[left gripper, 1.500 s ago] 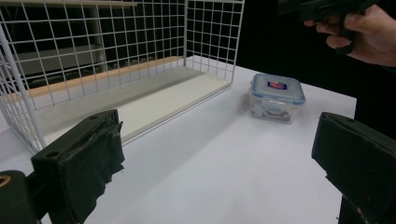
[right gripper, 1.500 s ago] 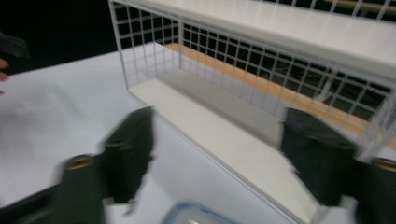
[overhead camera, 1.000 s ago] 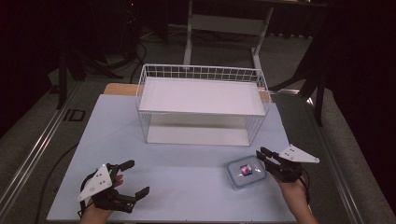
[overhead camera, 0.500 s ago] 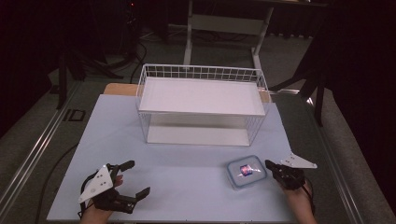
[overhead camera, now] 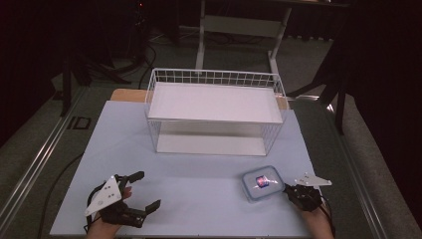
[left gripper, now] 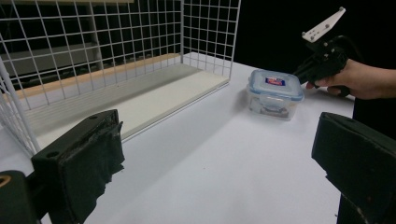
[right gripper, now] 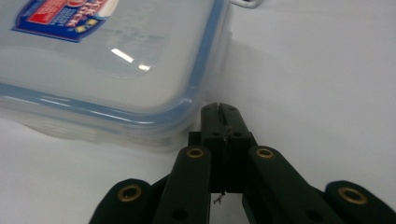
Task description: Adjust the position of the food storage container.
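Right gripper [overhead camera: 287, 189] low, jaws closed empty beside container [overhead camera: 263, 182]; left gripper [overhead camera: 147, 190] jaws wide.

Both grippers black: right gripper [right gripper: 219, 109] w/ brass-ringed screw holes; left gripper [overhead camera: 144, 191] w/ grey triangular plate, padded jaws.

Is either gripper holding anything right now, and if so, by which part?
Nothing is held. The right gripper is shut with nothing between its jaws, its tip at the corner of the plastic container. The left gripper is open, apart from it.
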